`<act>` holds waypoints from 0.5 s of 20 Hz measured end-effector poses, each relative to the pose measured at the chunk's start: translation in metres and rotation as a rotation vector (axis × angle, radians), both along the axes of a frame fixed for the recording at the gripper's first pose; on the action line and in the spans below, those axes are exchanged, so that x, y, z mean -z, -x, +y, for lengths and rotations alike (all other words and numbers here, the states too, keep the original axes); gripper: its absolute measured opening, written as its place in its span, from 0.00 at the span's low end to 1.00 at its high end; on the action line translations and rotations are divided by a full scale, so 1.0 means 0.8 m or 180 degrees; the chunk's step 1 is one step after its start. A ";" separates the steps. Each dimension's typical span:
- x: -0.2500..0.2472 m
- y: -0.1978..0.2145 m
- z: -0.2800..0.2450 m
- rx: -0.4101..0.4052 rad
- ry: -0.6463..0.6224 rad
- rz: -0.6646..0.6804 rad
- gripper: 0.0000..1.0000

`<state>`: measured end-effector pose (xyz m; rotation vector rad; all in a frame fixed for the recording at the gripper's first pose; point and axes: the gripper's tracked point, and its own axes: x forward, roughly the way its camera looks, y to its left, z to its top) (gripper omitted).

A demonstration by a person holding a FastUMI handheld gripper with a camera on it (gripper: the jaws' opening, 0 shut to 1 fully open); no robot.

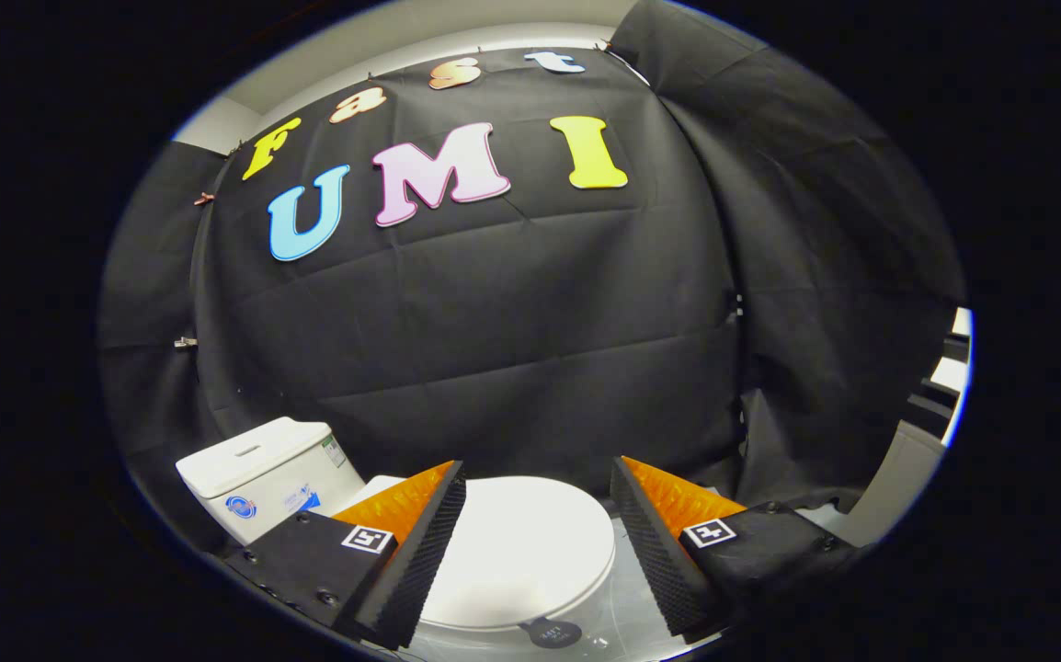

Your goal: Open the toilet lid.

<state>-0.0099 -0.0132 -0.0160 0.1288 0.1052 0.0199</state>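
Black cloth [512,331] hangs as the booth's wall behind everything, creased in broad folds, with a strip of pale wall [439,28] showing above it.

Taking the toilet lid [521,552] as the landmark: the gripper [538,487] hovers over it with its two fingers spread wide and released, nothing held between them. One finger [420,552] stands over the lid's side nearer the tank, the other finger [659,552] over the opposite side, and the lid's white rounded top shows in the gap between them. Whether either finger touches the lid cannot be told.

The lid lies down flat, closed over the bowl, smooth and glossy white. At its front edge, closest to the gripper, sits a small dark round tag [553,632]. Off the lid's rear, beyond the tank-side finger, stands the white tank [259,473], boxy, with a flat cover and small coloured stickers on its face. Past the lid on the far side from the tank, a pale floor [627,598] shows beside the bowl, and the cloth drops in a loose fold to meet it.
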 end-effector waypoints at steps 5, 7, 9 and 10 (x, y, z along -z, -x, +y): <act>0.064 0.014 0.000 0.0023 -0.0201 0.0332 0.99; 0.085 0.019 0.003 0.0022 -0.0248 0.0435 0.99; 0.101 0.021 0.005 0.0023 -0.0308 0.0527 0.99; 0.109 0.022 0.004 0.0032 -0.0350 0.0570 0.99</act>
